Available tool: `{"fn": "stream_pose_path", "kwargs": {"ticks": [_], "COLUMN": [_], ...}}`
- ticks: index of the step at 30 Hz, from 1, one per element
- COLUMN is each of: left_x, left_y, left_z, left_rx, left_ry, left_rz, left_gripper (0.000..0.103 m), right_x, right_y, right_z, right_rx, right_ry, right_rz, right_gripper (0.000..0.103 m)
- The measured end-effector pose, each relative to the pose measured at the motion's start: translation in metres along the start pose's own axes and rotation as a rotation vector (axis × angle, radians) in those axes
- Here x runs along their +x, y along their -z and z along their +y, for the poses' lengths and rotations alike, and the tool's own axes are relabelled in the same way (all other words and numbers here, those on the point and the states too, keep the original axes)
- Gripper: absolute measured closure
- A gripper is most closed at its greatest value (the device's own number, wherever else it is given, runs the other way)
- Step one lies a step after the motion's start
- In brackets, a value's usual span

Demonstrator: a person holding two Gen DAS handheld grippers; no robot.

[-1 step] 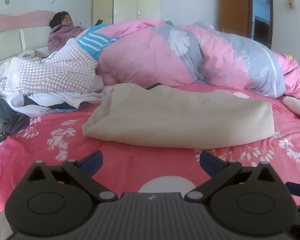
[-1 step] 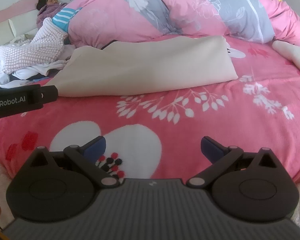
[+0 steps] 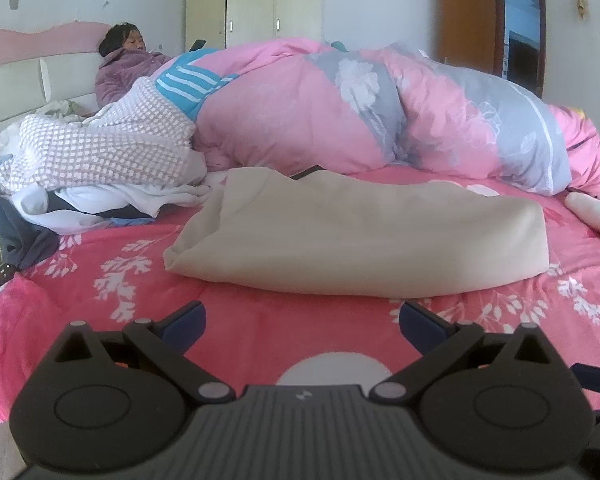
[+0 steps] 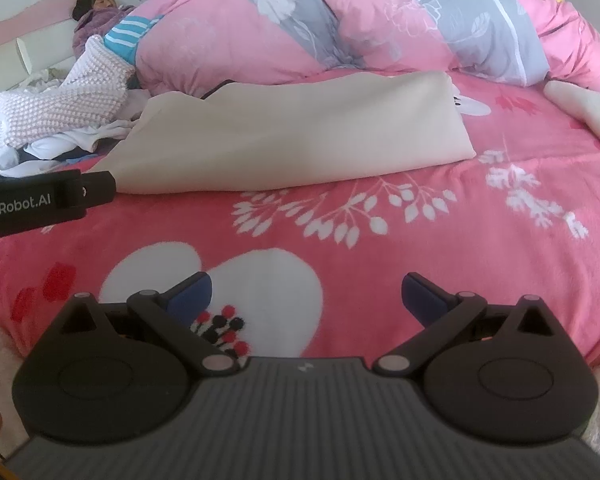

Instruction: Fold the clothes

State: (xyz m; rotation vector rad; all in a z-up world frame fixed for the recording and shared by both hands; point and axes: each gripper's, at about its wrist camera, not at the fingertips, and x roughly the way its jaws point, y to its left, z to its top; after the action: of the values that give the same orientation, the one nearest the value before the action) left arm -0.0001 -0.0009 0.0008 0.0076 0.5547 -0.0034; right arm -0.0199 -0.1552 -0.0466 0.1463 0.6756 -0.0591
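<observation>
A beige garment (image 3: 360, 240) is seen lying across the middle of the frame on the pink bed (image 3: 260, 340), doubled into a long, loosely folded band with rounded edges. A heap of unfolded clothes (image 3: 100, 168) is piled at the left of the frame. The left gripper (image 3: 302, 316) and the right gripper (image 4: 306, 292) are held spread apart, nothing grasped, low before the garment. Whether further folds are intended cannot be told
</observation>
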Motion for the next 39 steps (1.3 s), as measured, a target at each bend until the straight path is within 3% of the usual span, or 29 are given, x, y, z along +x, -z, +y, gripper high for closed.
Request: {"fn": "stream_pose_path", "kwargs": {"ticks": [11, 39], "left_x": [-0.003, 0.001], "left_y": [-0.003, 0.002], "left_z": [-0.005, 0.013], "left_rx": [0.018, -0.051], "left_ry": [-0.021, -0.004], "left_rz": [-0.023, 0.042], "left_gripper": [0.000, 0.000], "right_x": [0.003, -0.006], "right_y": [0.000, -0.001], "right_z": [-0.004, 0.000], "right_rx": [0.006, 0.019], "right_ry": [-0.004, 0.082], "right_rz": [0.000, -0.009], "right_gripper": [0.001, 0.001]}}
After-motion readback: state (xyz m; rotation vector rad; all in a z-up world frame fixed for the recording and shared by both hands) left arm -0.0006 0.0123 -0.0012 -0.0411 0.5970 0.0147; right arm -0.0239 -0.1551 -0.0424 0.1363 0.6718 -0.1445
